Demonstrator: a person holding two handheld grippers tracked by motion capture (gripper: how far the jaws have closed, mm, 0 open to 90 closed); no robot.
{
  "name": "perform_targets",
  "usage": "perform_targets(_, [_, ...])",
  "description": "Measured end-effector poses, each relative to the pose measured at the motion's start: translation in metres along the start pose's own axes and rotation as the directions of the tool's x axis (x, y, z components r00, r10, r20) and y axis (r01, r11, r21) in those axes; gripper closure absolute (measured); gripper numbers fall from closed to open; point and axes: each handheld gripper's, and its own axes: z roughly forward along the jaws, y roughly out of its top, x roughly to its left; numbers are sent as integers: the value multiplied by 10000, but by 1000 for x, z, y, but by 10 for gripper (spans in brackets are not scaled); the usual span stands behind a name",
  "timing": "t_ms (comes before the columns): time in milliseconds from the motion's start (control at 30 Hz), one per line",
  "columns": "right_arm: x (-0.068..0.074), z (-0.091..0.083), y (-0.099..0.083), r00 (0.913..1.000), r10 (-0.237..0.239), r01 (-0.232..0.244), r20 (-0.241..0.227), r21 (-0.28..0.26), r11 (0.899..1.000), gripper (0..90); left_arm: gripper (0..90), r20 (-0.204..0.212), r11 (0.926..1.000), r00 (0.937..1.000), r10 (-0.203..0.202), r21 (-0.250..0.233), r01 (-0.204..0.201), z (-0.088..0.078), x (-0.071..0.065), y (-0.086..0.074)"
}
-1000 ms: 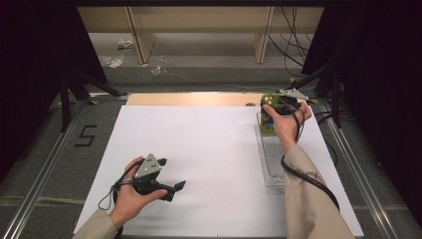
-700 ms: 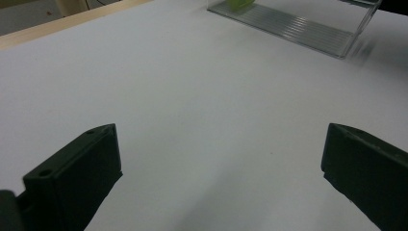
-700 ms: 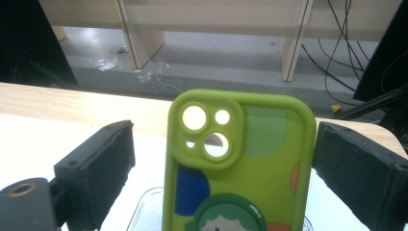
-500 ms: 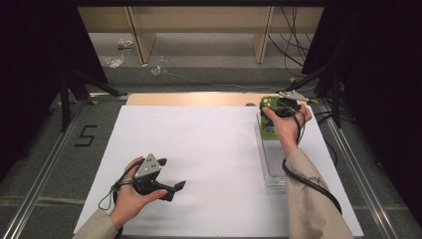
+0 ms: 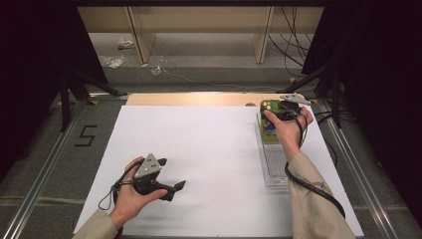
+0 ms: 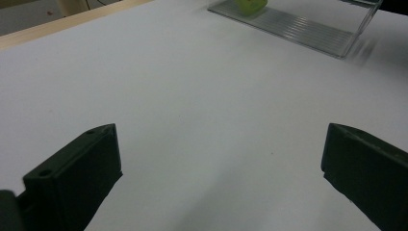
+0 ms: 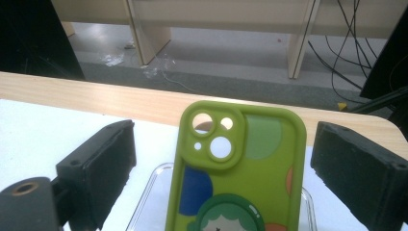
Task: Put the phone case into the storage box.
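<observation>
Both tongs are standing released. We are keeping our right tongs [image 7: 221,168] spread around the green phone case [image 7: 238,168], one jaw on either side of it with a gap showing on each side, so we are gripping nothing. In the high view the phone case [image 5: 269,122] is lying in the far end of the clear plastic tray [image 5: 273,167], and the right tongs [image 5: 286,110] are hovering at that same end of the tray. We are holding our left tongs [image 5: 171,188] well to the left of the tray, low over the white desk [image 5: 199,144]. In the left gripper view the left tongs [image 6: 219,168] are gaping over bare white desk, with the tray [image 6: 298,26] lying far beyond them.
</observation>
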Motion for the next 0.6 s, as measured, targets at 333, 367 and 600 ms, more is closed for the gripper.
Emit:
perform_targets(333, [3, -15, -6, 9987, -264, 267, -431, 71, 9996, 130, 0, 6, 10000, 10000, 4, 13, -4, 0, 0, 0])
perform_targets(367, [4, -17, -6, 9983, -273, 278, -510, 94, 9996, 135, 0, 6, 10000, 10000, 1, 12, -1, 0, 0, 0])
perform_targets(600, [9, -28, -9, 9945, -517, 530, -906, 115, 9985, 148, 0, 9, 10000, 10000, 0, 21, 0, 0, 0, 0])
